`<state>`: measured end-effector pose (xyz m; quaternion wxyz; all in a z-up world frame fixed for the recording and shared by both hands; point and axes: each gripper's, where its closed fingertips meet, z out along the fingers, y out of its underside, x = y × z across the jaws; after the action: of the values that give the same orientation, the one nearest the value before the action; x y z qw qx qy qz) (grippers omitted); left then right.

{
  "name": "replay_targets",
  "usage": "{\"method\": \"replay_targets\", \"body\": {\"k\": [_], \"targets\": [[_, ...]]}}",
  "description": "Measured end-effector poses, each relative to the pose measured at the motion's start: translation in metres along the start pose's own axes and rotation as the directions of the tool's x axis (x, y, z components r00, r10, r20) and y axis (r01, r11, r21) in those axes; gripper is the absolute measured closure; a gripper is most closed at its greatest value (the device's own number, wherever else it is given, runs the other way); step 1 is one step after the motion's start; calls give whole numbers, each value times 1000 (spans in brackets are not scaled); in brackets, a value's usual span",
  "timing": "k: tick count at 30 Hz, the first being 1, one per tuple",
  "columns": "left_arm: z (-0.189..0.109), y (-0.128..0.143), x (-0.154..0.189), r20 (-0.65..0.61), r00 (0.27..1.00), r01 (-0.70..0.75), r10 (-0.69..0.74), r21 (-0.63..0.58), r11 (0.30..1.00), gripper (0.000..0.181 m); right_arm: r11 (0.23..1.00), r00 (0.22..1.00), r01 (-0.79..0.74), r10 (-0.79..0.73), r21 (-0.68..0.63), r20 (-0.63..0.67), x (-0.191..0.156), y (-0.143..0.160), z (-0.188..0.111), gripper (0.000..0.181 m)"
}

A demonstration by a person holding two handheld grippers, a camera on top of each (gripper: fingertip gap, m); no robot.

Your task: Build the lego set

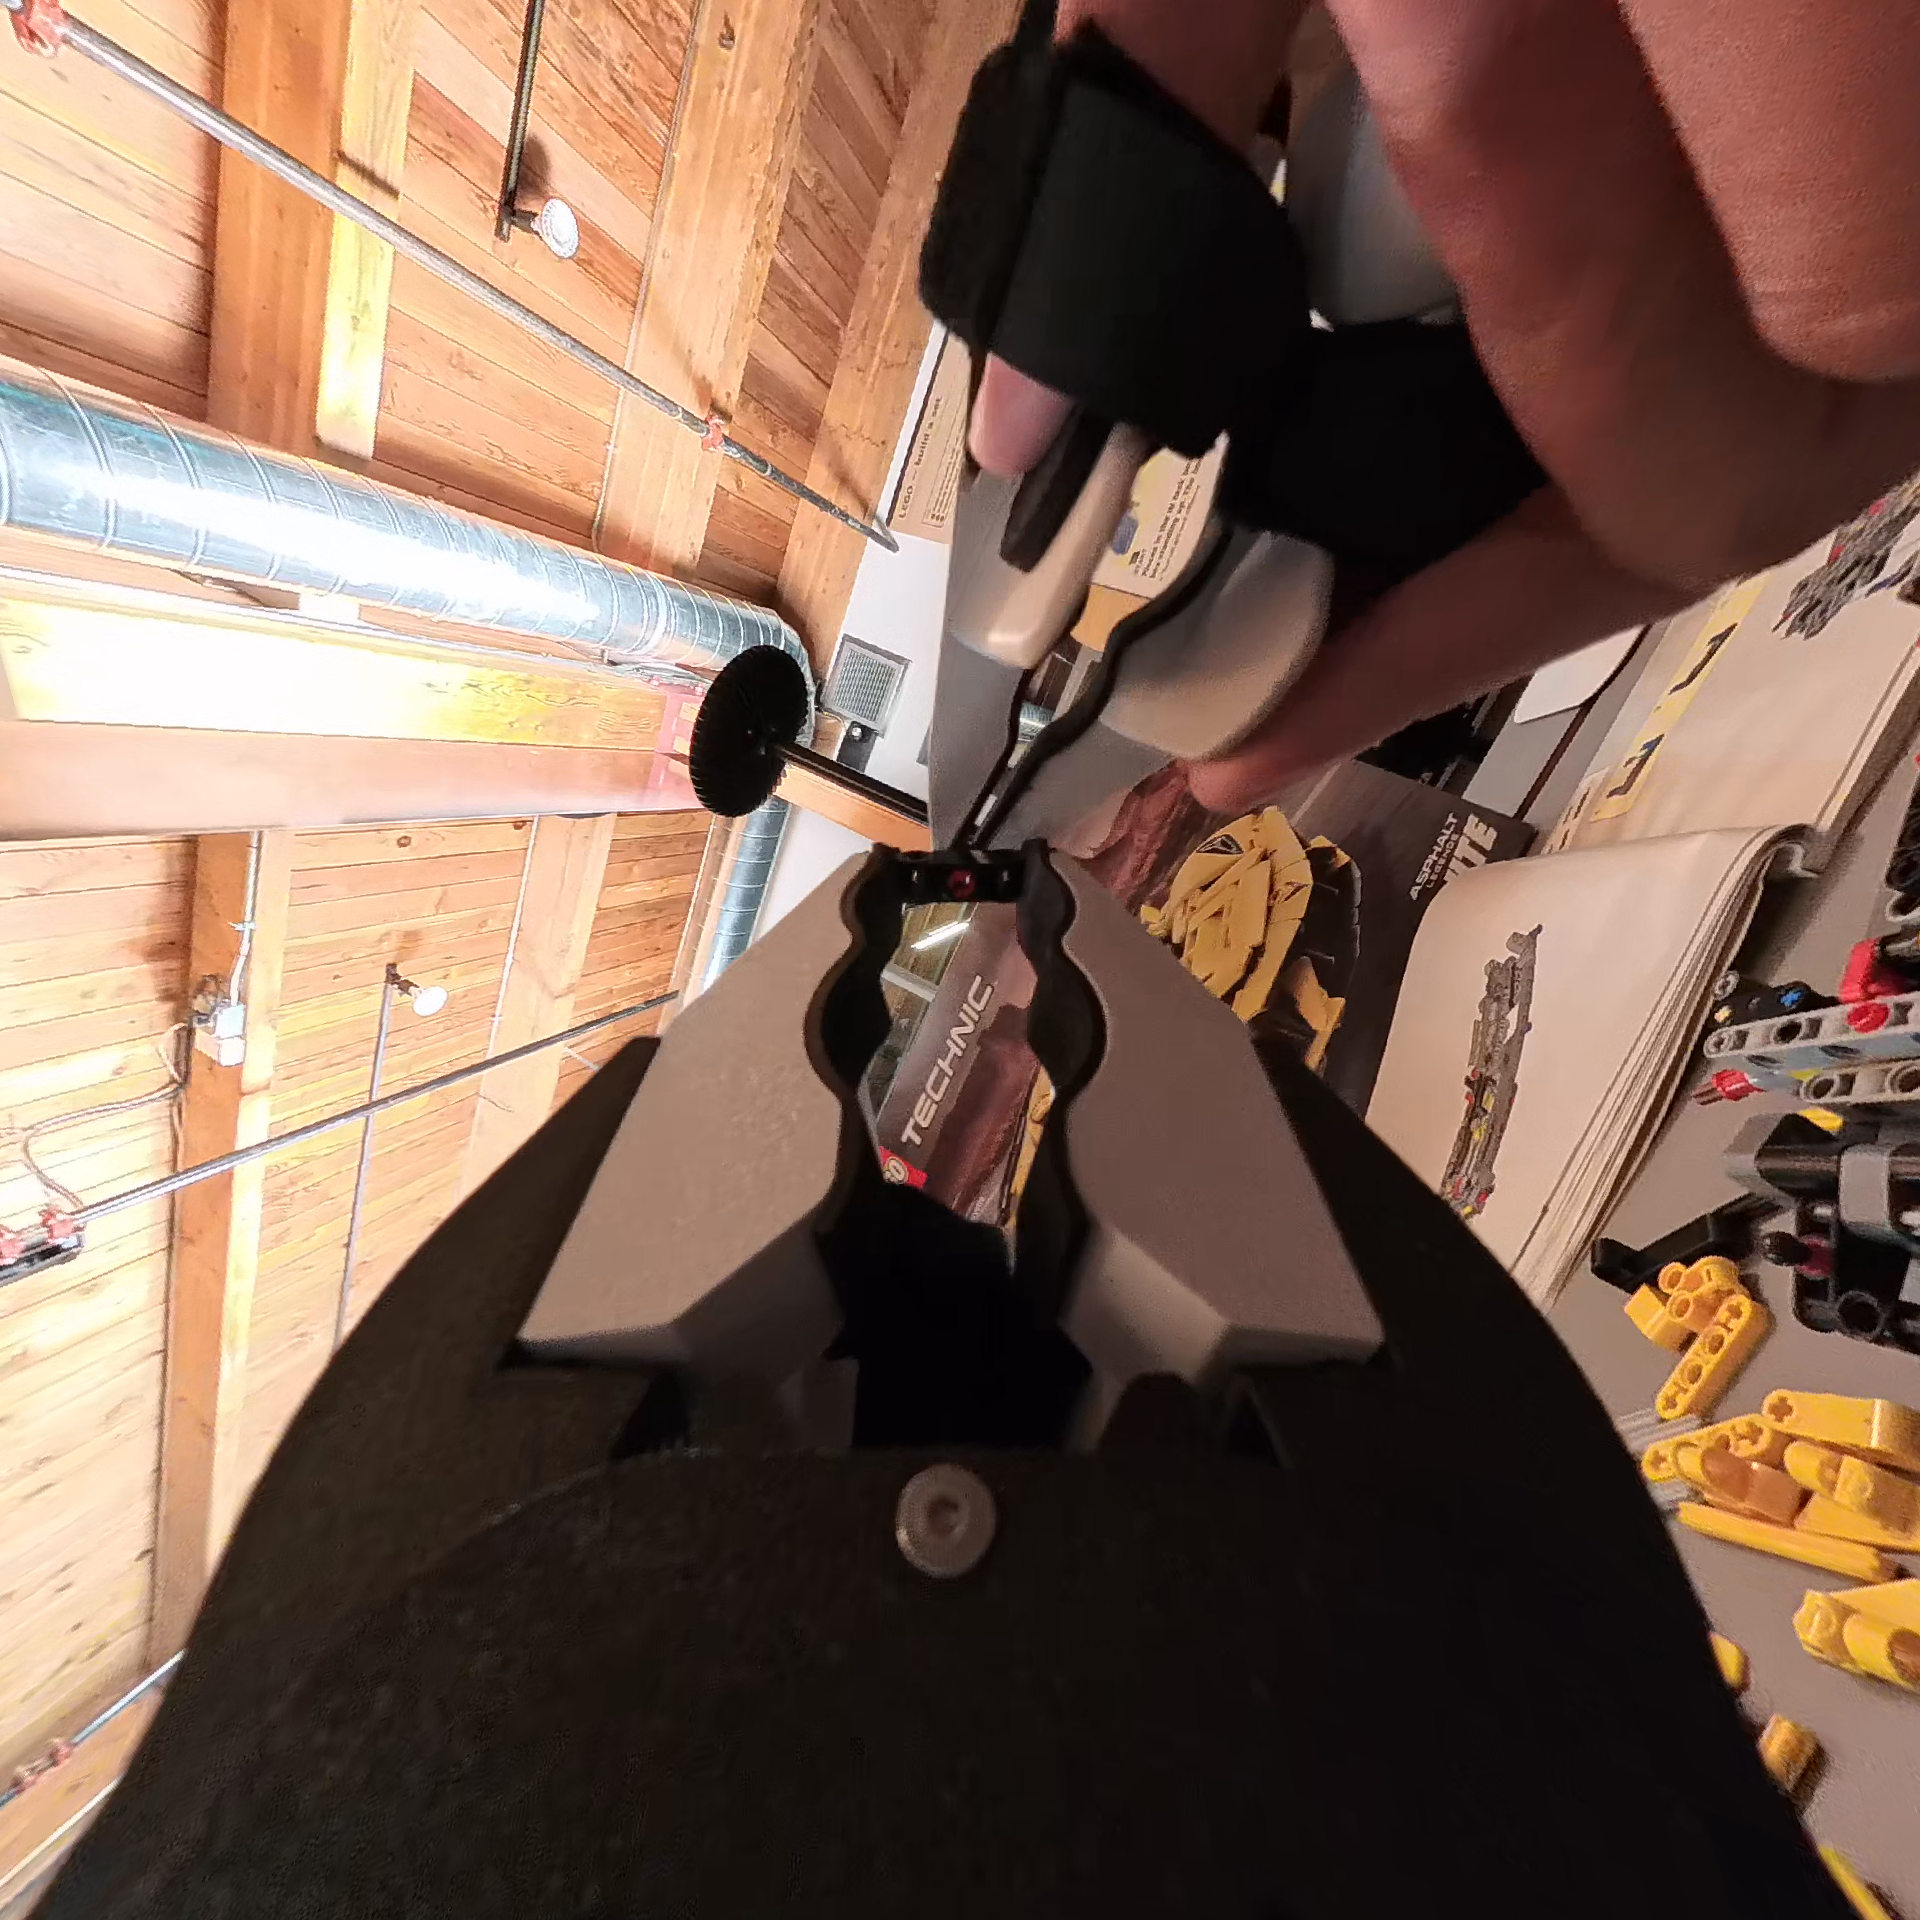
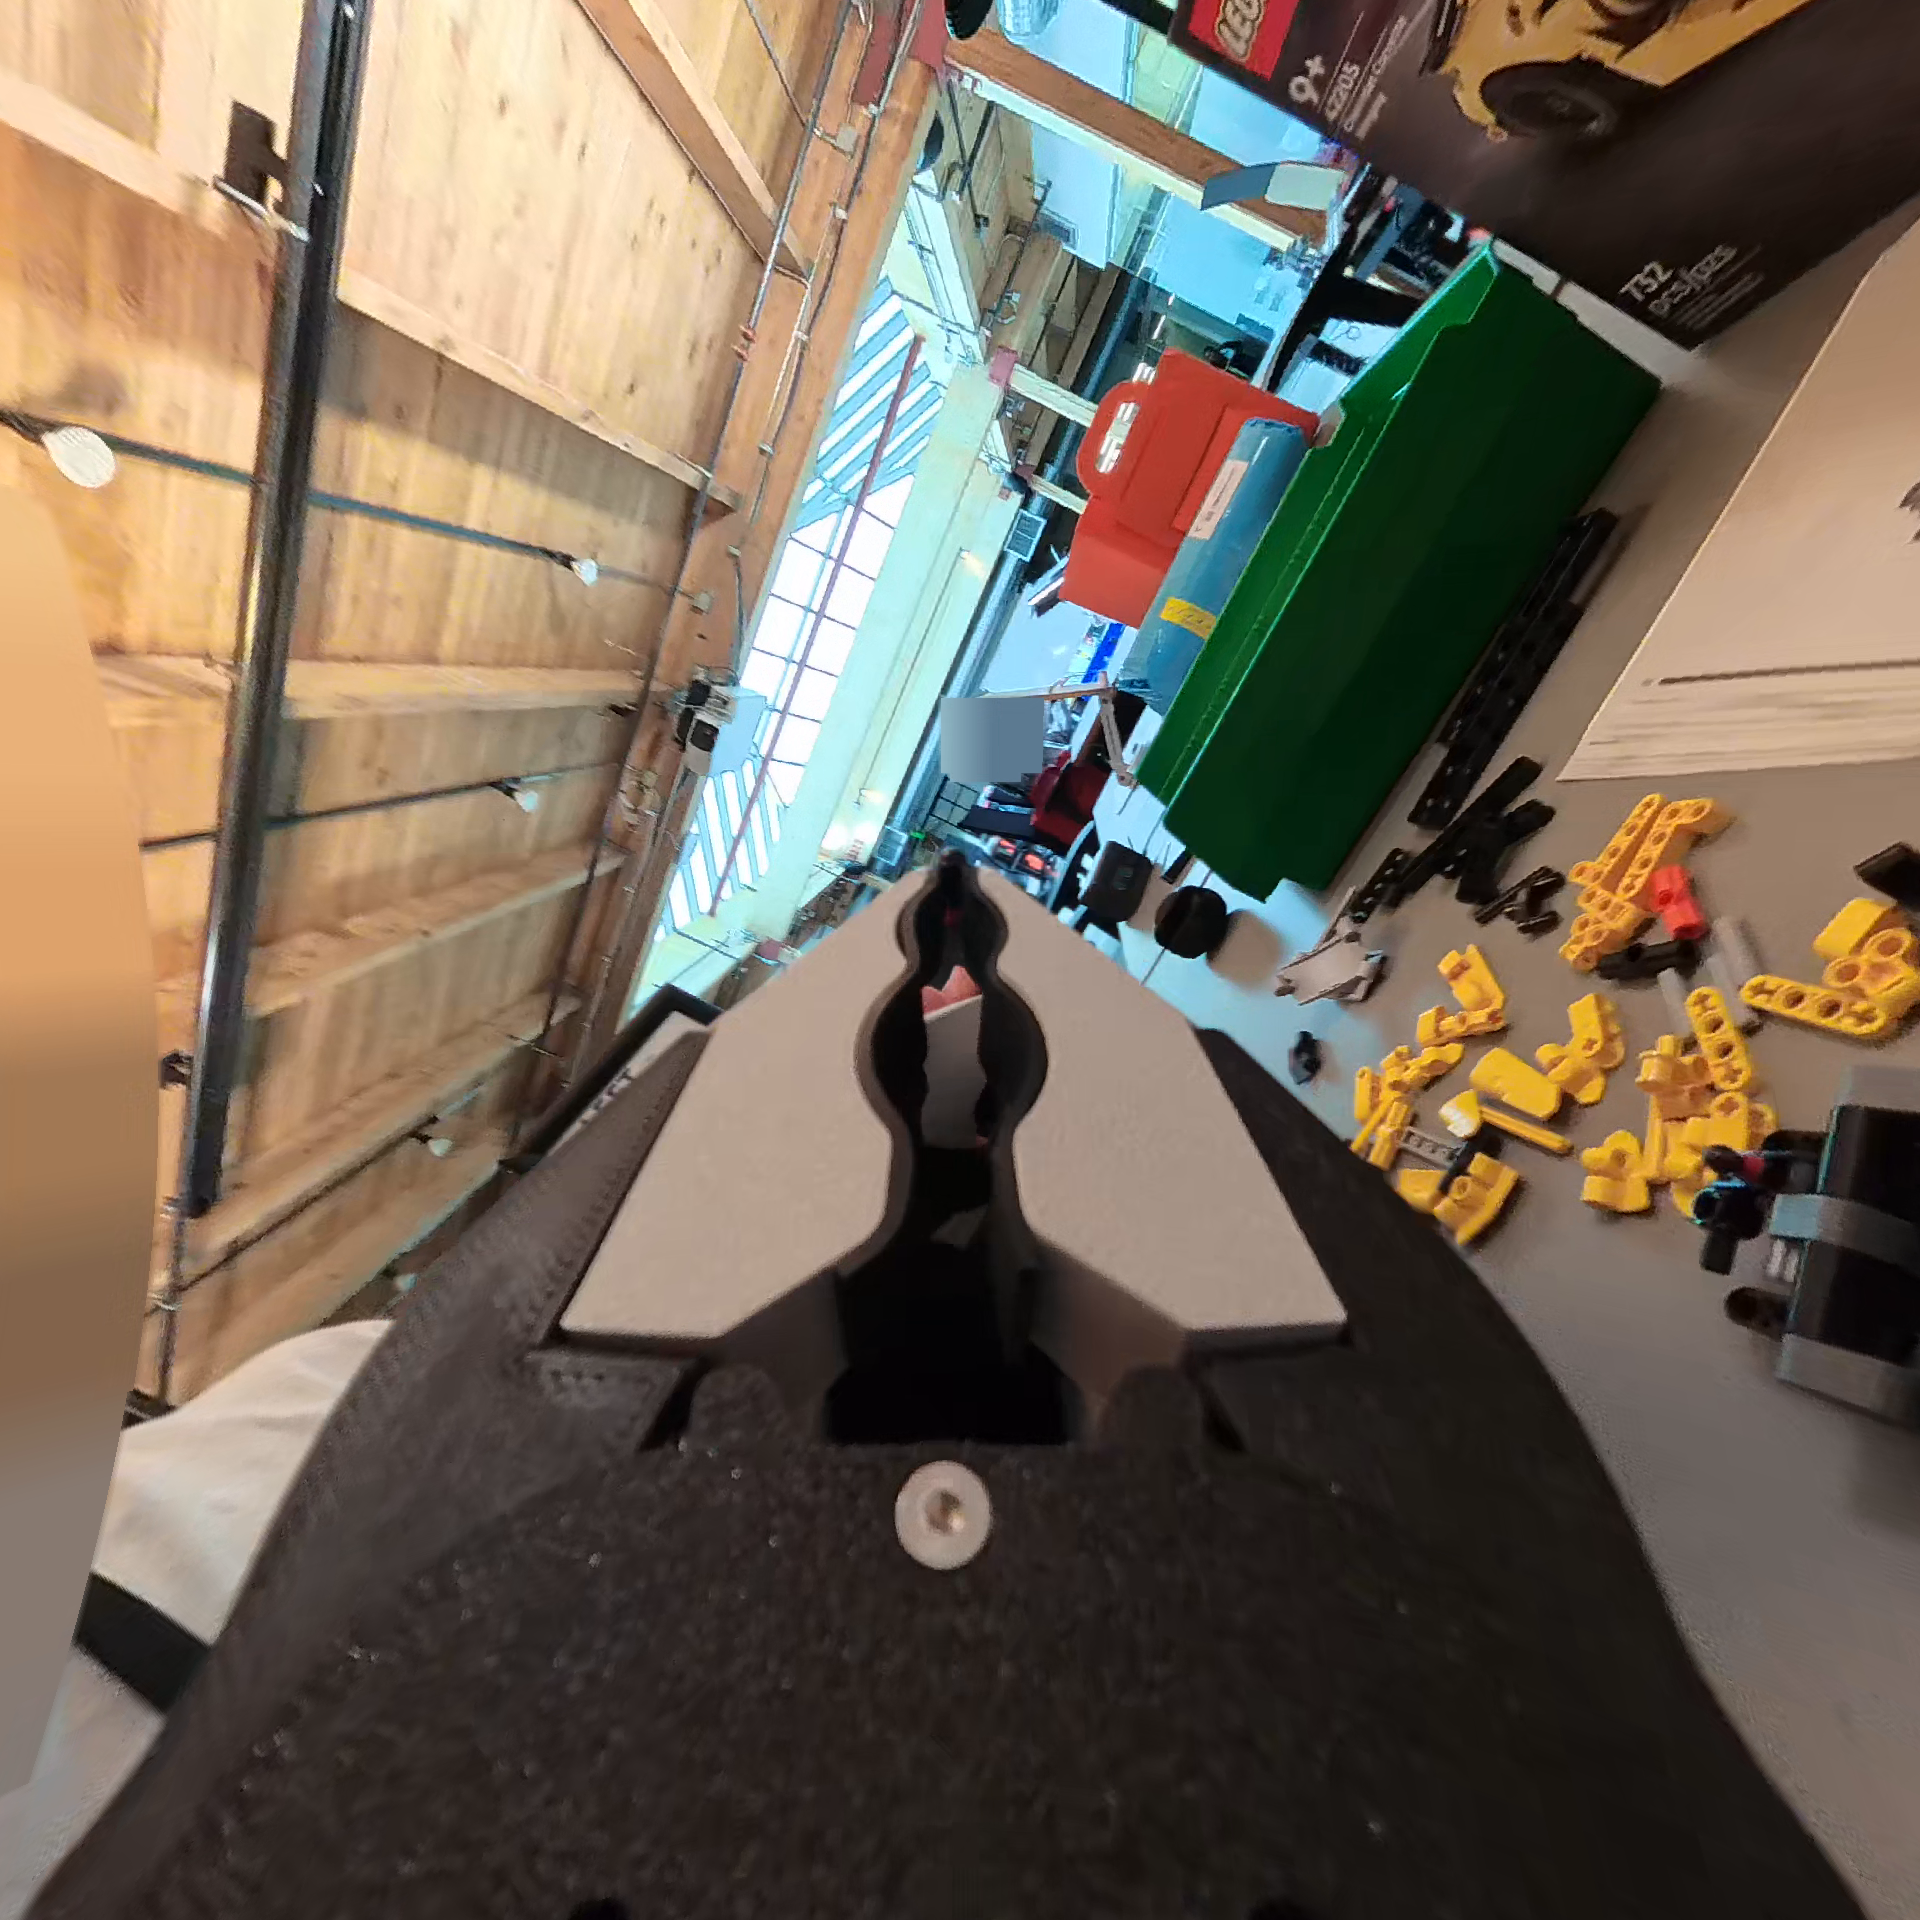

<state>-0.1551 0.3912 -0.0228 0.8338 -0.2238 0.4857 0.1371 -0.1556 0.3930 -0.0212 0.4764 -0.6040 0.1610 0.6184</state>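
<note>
- The left gripper (image 1: 961, 871) is clenched on a small black beam (image 1: 956, 881) with a red pin in its middle hole, held up in the air at the fingertips.
- The right gripper (image 1: 982, 826) meets it from above, tips nearly closed; in its own view (image 2: 951, 883) the tips pinch something thin with a red trace, but what it is cannot be told.
- The step in hand looks like mating or pressing a small part at the beam; it would go best with the left grip steady and the right pushing straight along the pin's axis, since a sideways push could twist the beam out of the tips.
- Loose yellow pieces (image 2: 1621, 1049) lie scattered on the grey table (image 2: 1558, 1455), with black beams (image 2: 1496, 717) beside them and a partly built frame (image 1: 1829, 1081) near the open booklet (image 1: 1621, 997).
- A green bin (image 2: 1403, 644) stands at the table's far edge; its contents are hidden.
- The set's box (image 1: 1299, 894) stands behind the booklet; nothing shows whether it holds anything.
</note>
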Motion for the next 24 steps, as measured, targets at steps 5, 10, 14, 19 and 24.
{"method": "replay_targets", "body": {"k": [5,10,14,19,24], "targets": [[-1,-2,1,7,999,-44,44,0,999,160,999,998,44,-45,-15,-36,0,1,-3,181],[0,-2,5,6,994,-105,105,-17,994,160,981,971,189,-192,-32,-146,4,1,-5,181],[0,-2,8,13,985,-173,173,-30,984,160,983,967,183,-185,-31,-175,7,1,-7,181],[0,-4,12,0,981,-195,195,-23,981,161,987,966,156,-162,-43,-202,10,2,-12,180],[0,-4,11,1,983,-185,186,-17,983,160,994,976,108,-110,-19,-186,8,2,-13,180]]}}
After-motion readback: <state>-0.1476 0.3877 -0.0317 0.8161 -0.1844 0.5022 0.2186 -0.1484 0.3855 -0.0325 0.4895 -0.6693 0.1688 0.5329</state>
